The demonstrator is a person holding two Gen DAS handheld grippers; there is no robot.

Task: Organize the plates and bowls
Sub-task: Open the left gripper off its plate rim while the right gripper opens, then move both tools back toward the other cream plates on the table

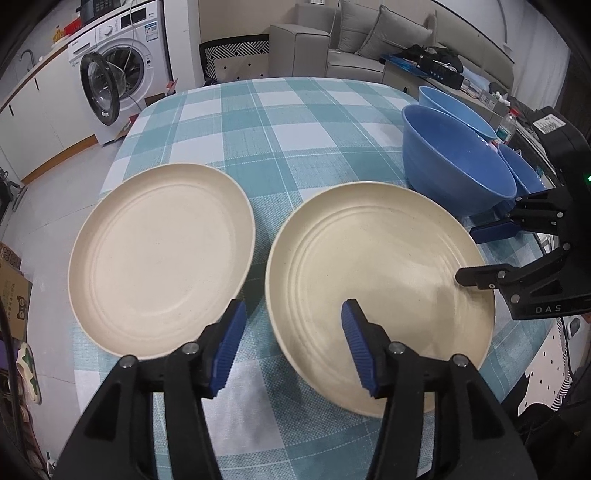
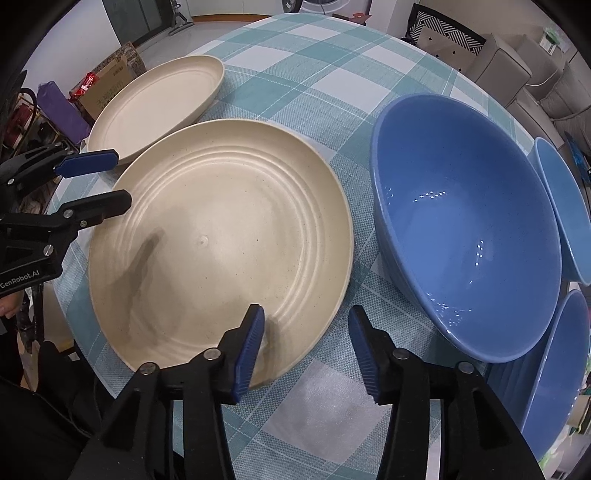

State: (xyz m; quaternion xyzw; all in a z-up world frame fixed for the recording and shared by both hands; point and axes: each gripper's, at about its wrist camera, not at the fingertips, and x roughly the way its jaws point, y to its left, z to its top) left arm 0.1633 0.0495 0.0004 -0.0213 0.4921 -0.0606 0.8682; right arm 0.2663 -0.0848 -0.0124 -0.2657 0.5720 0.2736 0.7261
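Observation:
Two cream plates lie side by side on the checked tablecloth (image 1: 288, 122): one on the left (image 1: 162, 258) and one nearer the bowls (image 1: 380, 288), (image 2: 221, 240). The other plate (image 2: 159, 103) sits beyond it in the right wrist view. My left gripper (image 1: 293, 325) is open, its jaws astride that nearer plate's left rim, no pad pressing. Across the same plate, my right gripper (image 2: 306, 328) is open astride the opposite rim. Each gripper shows in the other's view: the right gripper (image 1: 476, 254) and the left gripper (image 2: 120, 181). Three blue bowls stand together: a large one (image 2: 465, 221), (image 1: 454, 162) and two more (image 2: 565, 206), (image 2: 554, 369).
The round table's edge curves close behind the left plate. A washing machine (image 1: 118, 74) with its door open stands at the back left, a grey sofa (image 1: 369, 33) behind the table. Cardboard boxes (image 2: 110, 81) sit on the floor beside the table.

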